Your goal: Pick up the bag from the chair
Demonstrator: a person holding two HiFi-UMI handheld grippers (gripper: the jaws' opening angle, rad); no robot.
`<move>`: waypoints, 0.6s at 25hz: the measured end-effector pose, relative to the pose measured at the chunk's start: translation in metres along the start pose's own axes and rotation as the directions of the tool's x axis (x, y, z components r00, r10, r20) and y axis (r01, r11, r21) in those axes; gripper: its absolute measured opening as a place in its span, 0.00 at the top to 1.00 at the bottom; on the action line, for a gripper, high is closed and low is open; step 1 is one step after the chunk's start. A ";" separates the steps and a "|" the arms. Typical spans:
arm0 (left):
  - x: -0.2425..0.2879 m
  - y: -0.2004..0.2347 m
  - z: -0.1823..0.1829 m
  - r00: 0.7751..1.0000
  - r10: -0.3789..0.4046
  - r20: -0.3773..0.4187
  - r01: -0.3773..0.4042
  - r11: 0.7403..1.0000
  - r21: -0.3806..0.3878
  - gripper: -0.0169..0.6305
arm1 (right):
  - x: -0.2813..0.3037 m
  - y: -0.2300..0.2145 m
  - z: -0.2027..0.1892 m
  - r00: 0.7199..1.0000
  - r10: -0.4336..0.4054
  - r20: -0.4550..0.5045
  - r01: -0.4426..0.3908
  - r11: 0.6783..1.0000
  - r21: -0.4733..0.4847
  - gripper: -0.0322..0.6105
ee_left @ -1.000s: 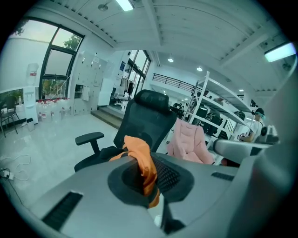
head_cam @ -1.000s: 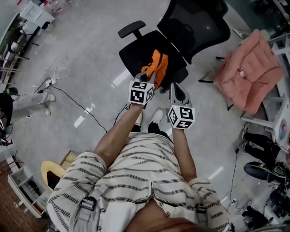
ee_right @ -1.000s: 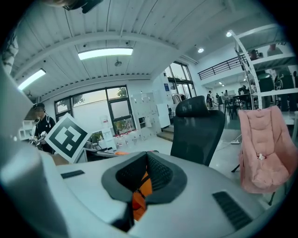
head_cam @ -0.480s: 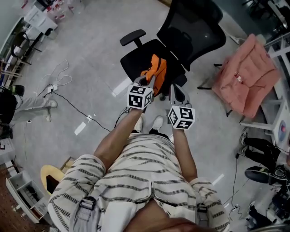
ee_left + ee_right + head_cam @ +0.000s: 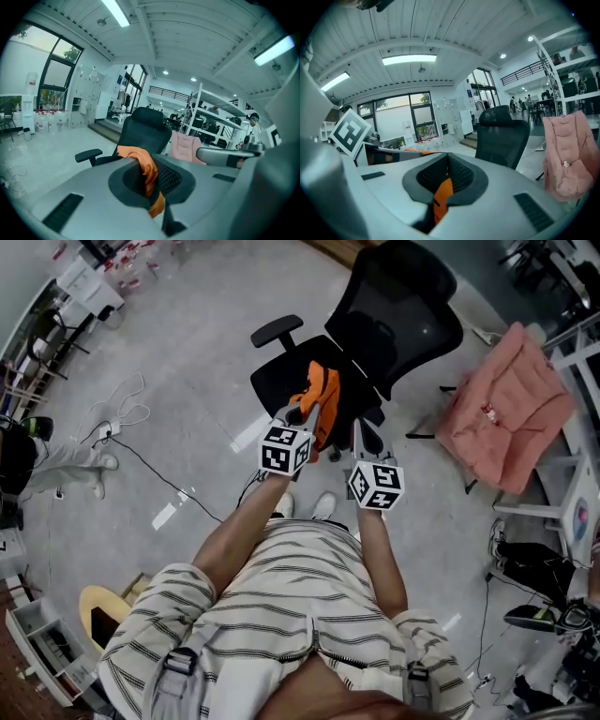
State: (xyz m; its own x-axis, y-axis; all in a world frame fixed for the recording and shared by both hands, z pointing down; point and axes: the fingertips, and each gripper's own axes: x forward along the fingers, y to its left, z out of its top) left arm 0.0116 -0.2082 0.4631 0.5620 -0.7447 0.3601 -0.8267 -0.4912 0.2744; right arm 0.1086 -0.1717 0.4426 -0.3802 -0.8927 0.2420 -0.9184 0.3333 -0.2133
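Grip: bag (image 5: 323,392) clamped by left hand-held gripper (image 5: 304,413) and right hand-held gripper (image 5: 359,428).
Lift: to be raised evenly, clear of chair (image 5: 281,369).

The soft orange fabric bag (image 5: 322,399) has risen from the seat of the black mesh office chair (image 5: 281,376) and now dangles higher. The left gripper (image 5: 304,414) and right gripper (image 5: 360,430) have both lifted with it.

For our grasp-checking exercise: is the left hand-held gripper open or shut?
Shut: the left hand-held gripper clamps the orange bag between its closed jaws.
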 end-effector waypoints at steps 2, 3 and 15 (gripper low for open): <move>-0.002 0.000 0.002 1.000 -0.002 0.007 0.002 1.000 0.000 0.93 | 0.002 0.000 0.002 1.000 0.005 0.004 -0.005 1.000 0.014 0.92; -0.002 -0.001 0.003 1.000 -0.004 0.009 0.004 1.000 0.003 0.93 | 0.003 -0.001 0.003 1.000 0.006 0.006 -0.006 1.000 0.020 0.92; -0.012 -0.006 0.029 0.997 -0.011 0.075 0.008 0.999 0.043 0.93 | 0.015 -0.002 0.019 0.999 0.020 0.032 -0.020 1.000 0.003 0.92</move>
State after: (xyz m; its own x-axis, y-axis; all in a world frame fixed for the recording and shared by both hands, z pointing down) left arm 0.0090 -0.2094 0.4313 0.5673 -0.7710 0.2893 -0.8228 -0.5158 0.2388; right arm 0.1066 -0.1915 0.4291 -0.3945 -0.8951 0.2077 -0.9103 0.3498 -0.2212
